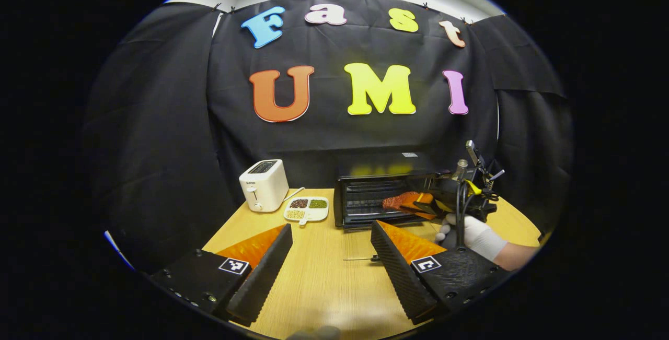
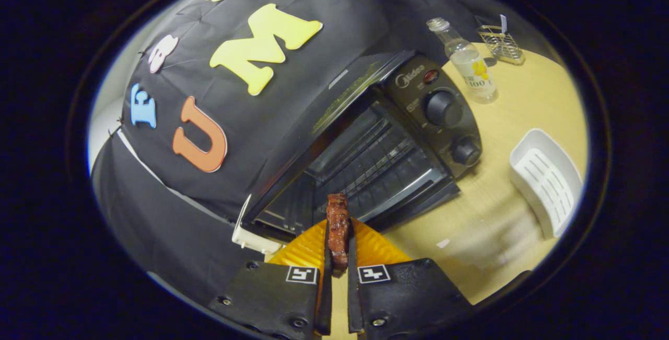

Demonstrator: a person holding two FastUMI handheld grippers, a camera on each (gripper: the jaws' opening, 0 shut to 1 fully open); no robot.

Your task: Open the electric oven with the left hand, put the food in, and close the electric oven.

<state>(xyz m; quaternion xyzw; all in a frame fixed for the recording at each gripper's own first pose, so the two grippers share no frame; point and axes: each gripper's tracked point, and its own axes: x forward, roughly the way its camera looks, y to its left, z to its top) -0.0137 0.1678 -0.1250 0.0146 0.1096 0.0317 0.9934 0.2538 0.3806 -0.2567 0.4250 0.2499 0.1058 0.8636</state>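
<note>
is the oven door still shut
No, the oven stands open with its rack bare, and the right gripper holds the meat at its mouth.

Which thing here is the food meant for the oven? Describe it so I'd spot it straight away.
Find the black electric oven with its door open, standing on the wooden table. Just in front of its opening, the right gripper pinches a flat, reddish-brown slab of food. Nothing else nearby is dark red and rough-surfaced.

oven [image 2: 376, 157] mouth open, rack bare (toaster [image 1: 264, 184] well aside)
</note>
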